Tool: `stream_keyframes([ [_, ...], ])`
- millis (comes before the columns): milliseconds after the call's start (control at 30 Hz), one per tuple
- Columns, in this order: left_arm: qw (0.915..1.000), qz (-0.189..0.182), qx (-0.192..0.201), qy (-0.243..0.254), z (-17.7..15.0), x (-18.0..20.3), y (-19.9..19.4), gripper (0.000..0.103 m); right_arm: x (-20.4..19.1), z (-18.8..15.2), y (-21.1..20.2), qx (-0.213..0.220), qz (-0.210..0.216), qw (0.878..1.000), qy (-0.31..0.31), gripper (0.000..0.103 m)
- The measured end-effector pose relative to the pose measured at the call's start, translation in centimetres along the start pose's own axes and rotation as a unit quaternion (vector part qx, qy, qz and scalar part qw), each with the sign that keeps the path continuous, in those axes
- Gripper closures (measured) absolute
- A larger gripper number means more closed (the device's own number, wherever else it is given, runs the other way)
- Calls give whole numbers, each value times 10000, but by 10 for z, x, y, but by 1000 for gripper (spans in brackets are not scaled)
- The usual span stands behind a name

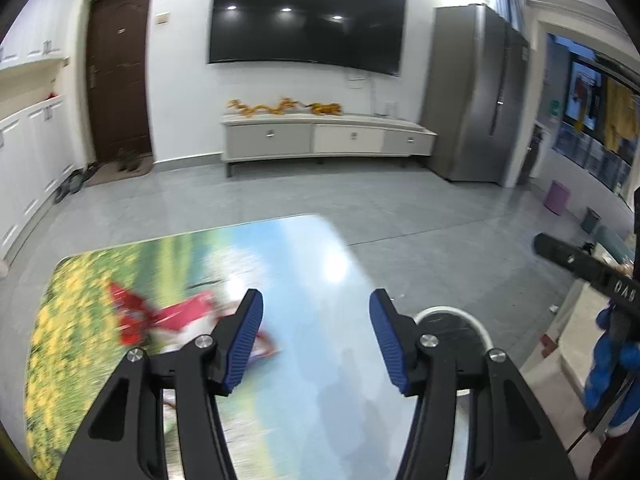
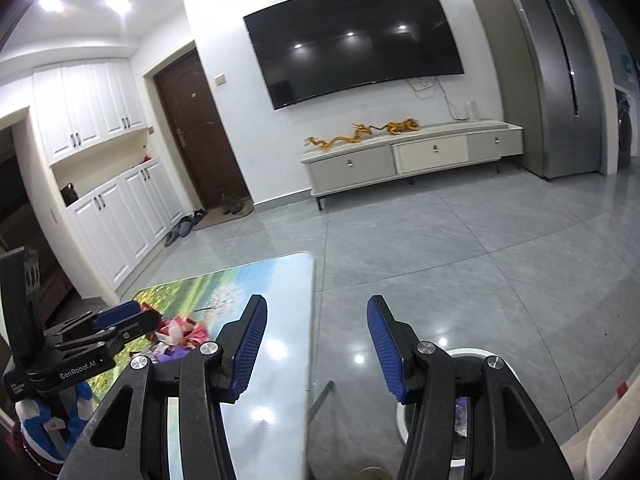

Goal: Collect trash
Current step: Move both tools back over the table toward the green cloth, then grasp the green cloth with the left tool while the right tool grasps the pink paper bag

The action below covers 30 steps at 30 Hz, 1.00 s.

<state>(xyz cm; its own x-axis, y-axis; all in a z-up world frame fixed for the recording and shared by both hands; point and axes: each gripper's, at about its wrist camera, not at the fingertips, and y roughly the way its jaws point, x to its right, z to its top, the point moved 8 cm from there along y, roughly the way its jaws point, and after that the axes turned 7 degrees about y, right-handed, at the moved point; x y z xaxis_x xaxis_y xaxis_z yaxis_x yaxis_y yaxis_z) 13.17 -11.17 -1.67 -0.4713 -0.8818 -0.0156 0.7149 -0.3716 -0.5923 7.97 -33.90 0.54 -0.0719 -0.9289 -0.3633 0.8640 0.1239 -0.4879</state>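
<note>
My left gripper (image 1: pixel 316 344) is open and empty above a table (image 1: pixel 304 248) with a printed landscape top. Blurred red and white wrappers (image 1: pixel 176 316) lie on the table just left of its left finger. A white trash bin (image 1: pixel 452 316) with a dark liner stands beside the table, behind the right finger. My right gripper (image 2: pixel 318 350) is open and empty over the table's right edge (image 2: pixel 310 320). The bin (image 2: pixel 472 356) sits on the floor under its right finger. In the right wrist view the left gripper (image 2: pixel 116 320) hovers over pink and purple wrappers (image 2: pixel 180 336).
Grey tiled floor (image 2: pixel 440 248) stretches to a TV cabinet (image 2: pixel 412 156) and a wall TV. A grey fridge (image 2: pixel 560 80) stands at the right, white cupboards (image 2: pixel 120 208) and a brown door at the left. A pale chair edge (image 2: pixel 608 448) is at the lower right.
</note>
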Motion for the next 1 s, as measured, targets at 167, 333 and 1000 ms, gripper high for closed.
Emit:
stream_keyframes([
  [167,9988,400,-133,-265,-37,-69,-17,49,-27,-10,20,-183,136,9996,-151,53],
  [333,9973,573,-318,-325,-82,-108,-30,41,-53,-22,53,-484,266,9980,-314,53],
  [1000,9895,192,-1029,-1000,-172,-147,10,30,-126,-115,203,-2148,532,9714,-862,53],
])
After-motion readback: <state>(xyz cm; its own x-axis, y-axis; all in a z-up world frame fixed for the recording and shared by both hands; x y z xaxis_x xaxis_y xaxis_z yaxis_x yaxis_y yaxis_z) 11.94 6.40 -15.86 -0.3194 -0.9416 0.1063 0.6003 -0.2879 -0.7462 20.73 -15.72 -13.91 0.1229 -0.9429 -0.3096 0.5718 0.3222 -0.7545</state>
